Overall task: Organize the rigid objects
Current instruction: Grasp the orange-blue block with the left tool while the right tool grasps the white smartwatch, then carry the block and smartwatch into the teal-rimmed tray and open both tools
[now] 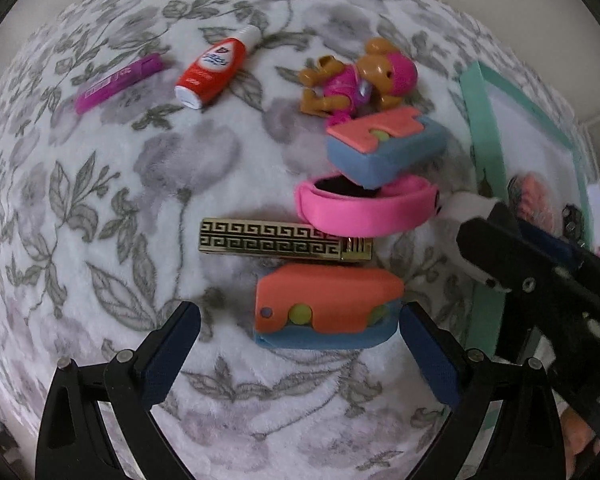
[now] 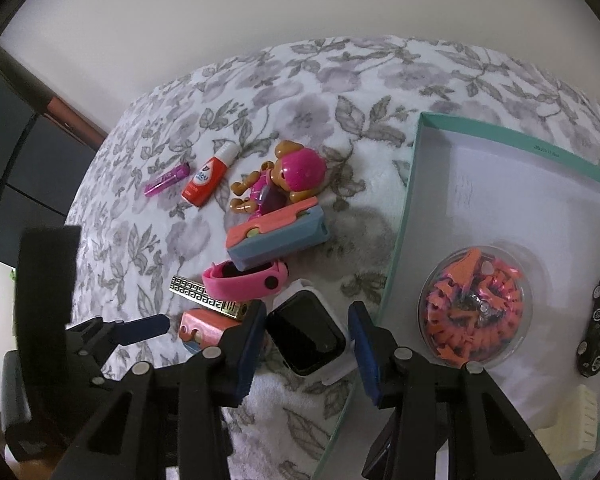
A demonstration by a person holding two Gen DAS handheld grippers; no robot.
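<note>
Left wrist view: the left hand-held gripper (image 1: 300, 336) is held apart astride the nearer orange-and-blue case (image 1: 326, 306), pads not yet pressing. Just beyond, the right hand-held gripper (image 2: 308, 338) is spread beside the white watch (image 2: 306, 332), untouched. To be done well, each should be centred, squeezed squarely, then carried to the green box (image 2: 404, 236), with the gold bar (image 1: 276, 238) left undisturbed

Support surface: plush floral blanket (image 2: 300, 92), white ground with grey leaves and mauve blossoms. Background: plain pale wall (image 2: 220, 20). Far left: dark panelled furniture (image 2: 16, 152) with brown trim.
</note>
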